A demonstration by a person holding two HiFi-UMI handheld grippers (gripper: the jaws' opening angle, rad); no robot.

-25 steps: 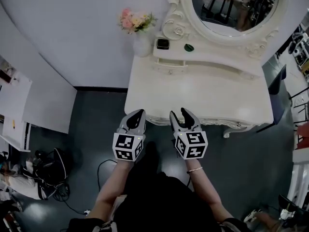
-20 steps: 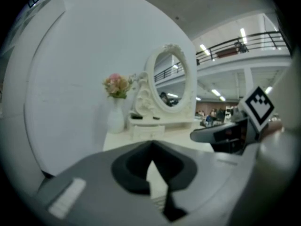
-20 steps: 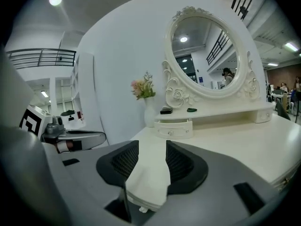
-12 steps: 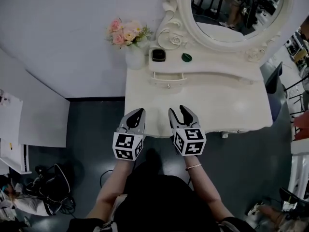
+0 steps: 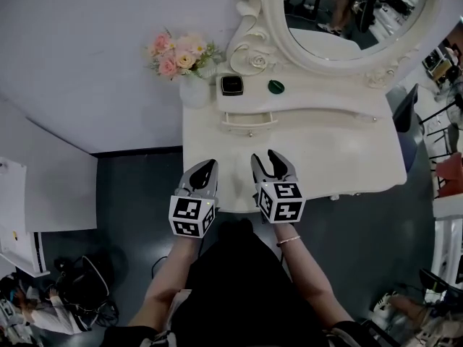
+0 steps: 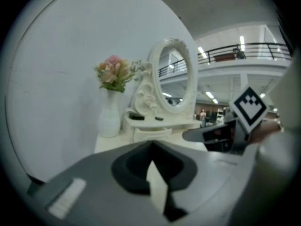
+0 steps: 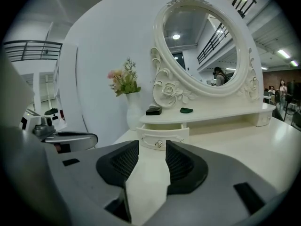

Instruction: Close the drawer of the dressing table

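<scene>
The white dressing table (image 5: 340, 150) has a small drawer (image 5: 248, 119) under its raised shelf, and the drawer stands pulled out a little. It has a knob at its middle and also shows in the left gripper view (image 6: 151, 133) and the right gripper view (image 7: 162, 138). Both grippers hover over the table's front edge, well short of the drawer. My left gripper (image 5: 209, 167) has its jaws together and holds nothing. My right gripper (image 5: 270, 159) is open and empty, pointing at the drawer.
A white vase of pink flowers (image 5: 181, 63) stands at the back left corner. On the shelf lie a black box (image 5: 231, 85) and a green dish (image 5: 275, 87), below the oval mirror (image 5: 354, 13). Cables and bags (image 5: 79, 295) lie on the dark floor at the left.
The view has shifted so the table sits nearer and more to the left. Both grippers now reach slightly further over the front edge, with their jaws unchanged.
</scene>
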